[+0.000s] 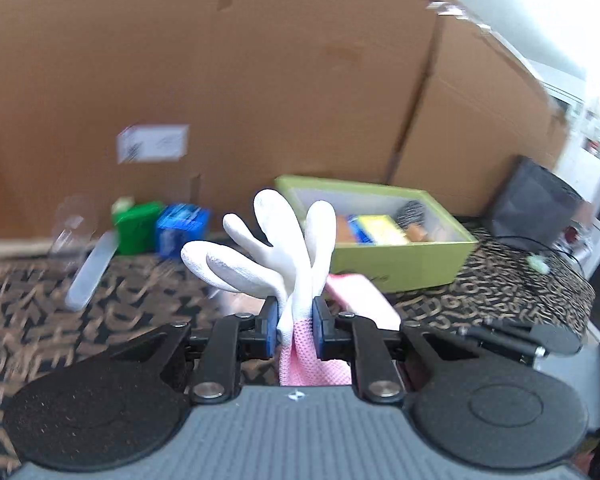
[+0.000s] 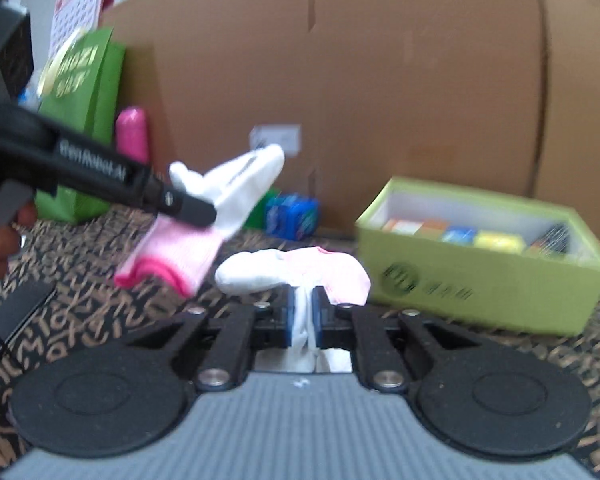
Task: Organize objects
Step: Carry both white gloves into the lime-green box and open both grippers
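My left gripper (image 1: 296, 322) is shut on a white glove with a pink cuff (image 1: 276, 248), its fingers sticking up above the patterned table. The same glove (image 2: 204, 216) and the left gripper (image 2: 196, 210) show at the left of the right wrist view, held in the air. My right gripper (image 2: 303, 316) is shut on a second white and pink glove (image 2: 296, 270), which drapes over the fingertips. A lime green open box (image 1: 400, 258) with small coloured items stands behind; it is also at the right of the right wrist view (image 2: 480, 292).
Large cardboard boxes (image 1: 220, 80) wall off the back. A green box (image 1: 138, 226), a blue box (image 1: 182, 230), a clear long case (image 1: 90, 270) and a clear cup (image 1: 74, 224) stand at the left. A black bag (image 1: 536, 204) and a cable are at the right. A green bag (image 2: 84, 92) and a pink bottle (image 2: 132, 132) stand at the far left.
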